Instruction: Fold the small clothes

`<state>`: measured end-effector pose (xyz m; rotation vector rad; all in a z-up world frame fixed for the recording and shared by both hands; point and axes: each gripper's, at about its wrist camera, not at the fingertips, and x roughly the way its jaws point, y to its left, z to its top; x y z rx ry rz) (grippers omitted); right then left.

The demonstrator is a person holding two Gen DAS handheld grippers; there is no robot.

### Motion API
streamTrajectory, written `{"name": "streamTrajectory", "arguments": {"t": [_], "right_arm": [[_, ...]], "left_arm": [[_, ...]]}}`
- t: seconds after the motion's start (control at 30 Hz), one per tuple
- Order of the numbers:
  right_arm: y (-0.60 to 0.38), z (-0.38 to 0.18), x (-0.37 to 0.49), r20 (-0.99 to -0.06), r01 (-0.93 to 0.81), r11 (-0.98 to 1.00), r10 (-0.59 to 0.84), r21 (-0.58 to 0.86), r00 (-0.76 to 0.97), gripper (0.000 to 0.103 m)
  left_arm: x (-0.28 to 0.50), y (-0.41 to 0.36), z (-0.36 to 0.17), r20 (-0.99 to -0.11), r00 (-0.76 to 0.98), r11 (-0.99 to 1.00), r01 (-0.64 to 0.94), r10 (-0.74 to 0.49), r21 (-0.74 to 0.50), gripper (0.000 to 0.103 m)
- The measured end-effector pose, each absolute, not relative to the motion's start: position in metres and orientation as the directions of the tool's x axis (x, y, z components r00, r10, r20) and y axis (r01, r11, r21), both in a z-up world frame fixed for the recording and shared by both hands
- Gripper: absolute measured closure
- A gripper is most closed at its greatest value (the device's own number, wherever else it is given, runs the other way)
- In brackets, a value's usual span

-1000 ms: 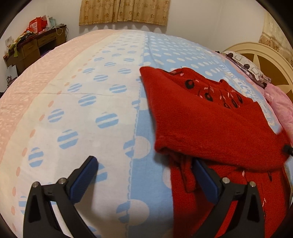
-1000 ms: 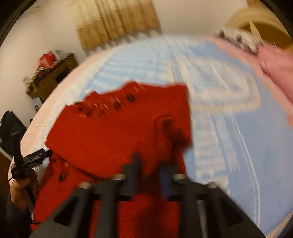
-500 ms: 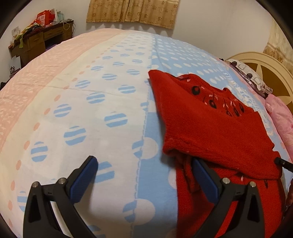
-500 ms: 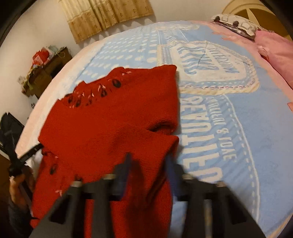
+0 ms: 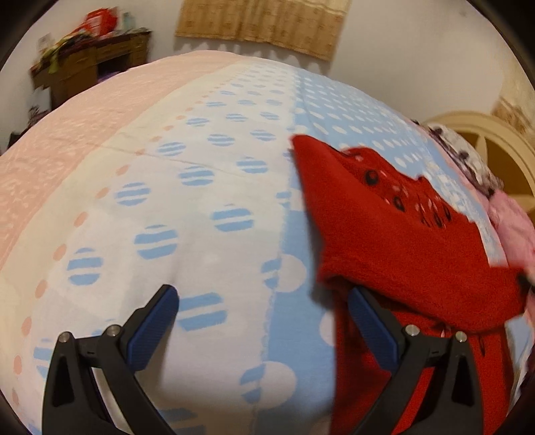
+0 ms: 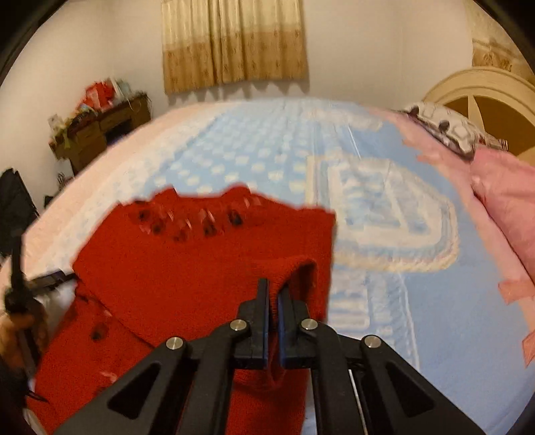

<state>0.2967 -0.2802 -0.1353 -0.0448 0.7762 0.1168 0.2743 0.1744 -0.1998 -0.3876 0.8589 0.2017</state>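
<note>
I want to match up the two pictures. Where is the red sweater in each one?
Left wrist view: the red sweater fills the right side, beside the open left gripper.
Right wrist view: the red sweater lies left of centre and low, its cuff pinched in the shut right gripper.
Shared landmark: the tan curtain on the far wall, top middle in both.

White walls, a tan curtain (image 6: pixel 234 43), a cluttered wooden desk (image 6: pixel 100 134), a cream headboard (image 6: pixel 481 97).
</note>
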Motion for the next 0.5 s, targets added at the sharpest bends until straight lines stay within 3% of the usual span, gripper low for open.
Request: {"name": "streamTrajectory", "arguments": {"t": [0.13,0.2,0.23,0.27,0.37,0.5], "right_arm": [[-0.299,-0.172,0.308,-0.790,-0.067,0.997,0.067,0.032,0.609,0.096],[-0.309,-0.173,0.309,-0.795,-0.034,0.998,0.060,0.050,0.604,0.082],[-0.315,-0.170,0.309,-0.796,-0.004,0.999,0.028,0.033,0.604,0.065],[-0.319,-0.168,0.309,-0.796,0.016,1.000,0.007,0.021,0.606,0.054],[-0.323,-0.154,0.301,-0.769,0.025,1.000,-0.007,0.011,0.639,0.054],[-0.299,-0.141,0.294,-0.732,-0.138,0.985,0.171,0.105,0.660,0.053]], "left_arm": [[0.270,0.182,-0.199,-0.762,0.647,0.897,-0.339,0.006,-0.282,0.000],[0.268,0.183,-0.198,-0.767,0.642,0.896,-0.345,0.007,-0.280,0.000],[0.267,0.184,-0.197,-0.770,0.638,0.894,-0.347,0.006,-0.282,0.000],[0.263,0.186,-0.195,-0.766,0.643,0.890,-0.348,-0.001,-0.294,0.000],[0.247,0.197,-0.183,-0.742,0.670,0.871,-0.379,0.024,-0.314,0.000],[0.241,0.198,-0.160,-0.691,0.714,0.887,-0.388,0.115,-0.253,0.000]]}}
